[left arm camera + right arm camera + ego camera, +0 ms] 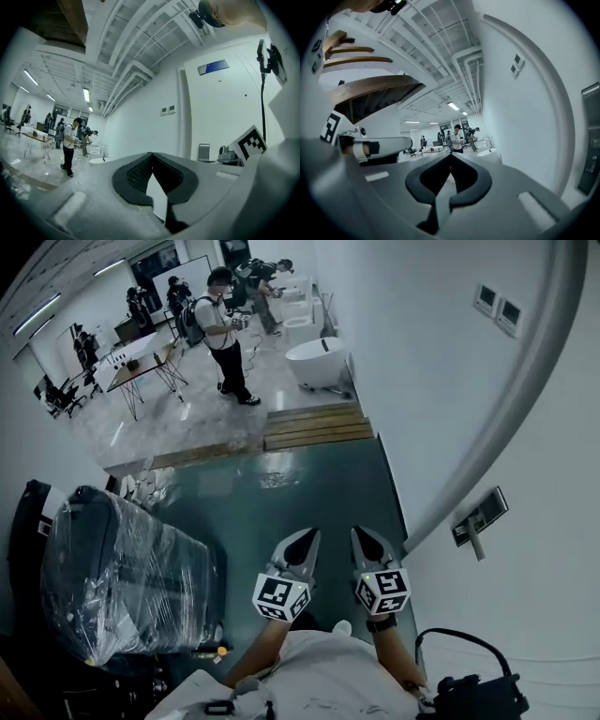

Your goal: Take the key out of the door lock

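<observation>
We stand in a large white-walled room with a dark green floor (309,493) underfoot and a paler floor farther off. The two are divided by a low step of wooden boards (314,426).

On our left, just beside us, sits a bulky black thing wrapped in clear plastic film (122,568). On our right a white wall carries two switches (497,307), and a curved door frame (511,409) borders the white door (534,568).

The lock plate (480,517) with its handle sits on that door, to the right of the grippers and apart from both. We cannot make out the key itself in any view; it is too small to tell.

Our left gripper (310,536) and right gripper (360,532) are held side by side over the green floor, pointing level. Both have their jaws clenched together with nothing between them, as each gripper view confirms.

Beyond the boards, a person (225,329) stands well away. Near that person are a folding table (141,357) and a white tub (317,362) against the wall, with more people behind.

A black device with a looping cable (478,695) hangs at our right side.
</observation>
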The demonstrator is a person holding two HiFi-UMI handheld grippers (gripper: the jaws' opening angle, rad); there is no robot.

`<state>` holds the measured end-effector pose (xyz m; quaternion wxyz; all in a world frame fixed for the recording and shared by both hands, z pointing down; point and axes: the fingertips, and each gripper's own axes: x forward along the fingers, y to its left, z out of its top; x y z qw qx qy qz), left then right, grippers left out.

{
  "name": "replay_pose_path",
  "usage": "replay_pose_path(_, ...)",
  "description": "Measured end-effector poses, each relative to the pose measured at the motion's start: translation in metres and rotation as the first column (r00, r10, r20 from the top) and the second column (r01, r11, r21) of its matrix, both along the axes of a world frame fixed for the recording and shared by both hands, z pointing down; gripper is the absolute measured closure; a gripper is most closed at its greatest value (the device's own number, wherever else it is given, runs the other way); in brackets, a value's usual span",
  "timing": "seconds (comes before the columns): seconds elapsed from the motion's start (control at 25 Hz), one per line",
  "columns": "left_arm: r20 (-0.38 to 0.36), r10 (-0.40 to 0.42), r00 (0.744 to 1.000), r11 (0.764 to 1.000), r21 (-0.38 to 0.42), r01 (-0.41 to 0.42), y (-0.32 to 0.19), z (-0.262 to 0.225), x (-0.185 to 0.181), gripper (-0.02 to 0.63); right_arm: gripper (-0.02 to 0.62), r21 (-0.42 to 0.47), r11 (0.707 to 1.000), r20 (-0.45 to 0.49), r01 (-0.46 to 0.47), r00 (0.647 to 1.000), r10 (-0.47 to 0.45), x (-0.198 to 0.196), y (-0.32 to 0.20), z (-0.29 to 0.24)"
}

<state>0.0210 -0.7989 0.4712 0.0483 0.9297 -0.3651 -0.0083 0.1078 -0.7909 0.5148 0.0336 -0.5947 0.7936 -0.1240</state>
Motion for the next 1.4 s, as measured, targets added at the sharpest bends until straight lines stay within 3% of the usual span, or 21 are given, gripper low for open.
replay_pose_path(0.16,-0.019,0.136,0.991,0.99,-0.02,-0.137,-0.043,0.004,0.065,0.604,0.592,0.018,0.987,-0.015,-0.16,0.987,0.16,0.071,-0.018,0.001)
replay_pose_path(0.28,-0.041,0.321,0.946,0.946,-0.037,-0.322,-0.057,0.009,0.134,0.606,0.592,0.003,0.943,-0.003,-0.332,0.943,0.332,0.135,-0.017,0.009)
replay_pose_path(0.36,-0.034,0.467,0.884,0.884,-0.022,-0.467,-0.063,0.01,0.186,0.604,0.591,0.003,0.886,-0.006,-0.465,0.885,0.465,0.179,-0.015,0.01)
replay_pose_path(0.44,-0.018,0.598,0.802,0.802,-0.005,-0.598,-0.067,0.009,0.234,0.606,0.591,0.008,0.811,-0.012,-0.585,0.811,0.585,0.215,-0.011,0.006)
replay_pose_path(0.56,0.016,0.725,0.689,0.688,0.028,-0.725,-0.075,0.001,0.287,0.604,0.591,0.02,0.714,-0.045,-0.7,0.713,0.7,0.248,-0.007,-0.008)
replay_pose_path(0.92,0.003,0.915,0.404,0.404,0.033,-0.914,-0.05,0.006,0.382,0.604,0.591,-0.023,0.458,-0.099,-0.889,0.457,0.884,0.284,0.029,-0.001)
replay_pose_path(1.0,0.007,0.935,0.355,0.354,0.036,-0.934,-0.033,0.01,0.394,0.604,0.591,-0.048,0.403,-0.101,-0.914,0.406,0.908,0.281,0.045,0.005)
replay_pose_path(1.08,0.024,0.947,0.32,0.319,0.035,-0.947,-0.022,0.015,0.41,0.603,0.591,-0.077,0.354,-0.1,-0.932,0.361,0.927,0.279,0.06,0.014)
replay_pose_path(1.12,0.038,0.952,0.305,0.304,0.029,-0.952,-0.017,0.019,0.42,0.484,0.591,-0.092,0.332,-0.097,-0.939,0.34,0.936,0.278,0.067,0.018)
replay_pose_path(1.2,0.068,0.955,0.287,0.287,0.018,-0.958,-0.009,0.027,0.442,0.415,0.591,-0.123,0.289,-0.09,-0.949,0.3,0.95,0.276,0.083,0.029)
replay_pose_path(1.32,0.075,0.949,0.306,0.304,0.033,-0.952,-0.008,0.026,0.467,0.393,0.591,-0.174,0.241,-0.051,-0.955,0.253,0.966,0.275,0.101,0.046)
replay_pose_path(1.4,0.059,0.945,0.321,0.319,0.043,-0.947,-0.013,0.023,0.481,0.394,0.591,-0.2,0.216,0.032,-0.956,0.214,0.976,0.275,0.11,0.058)
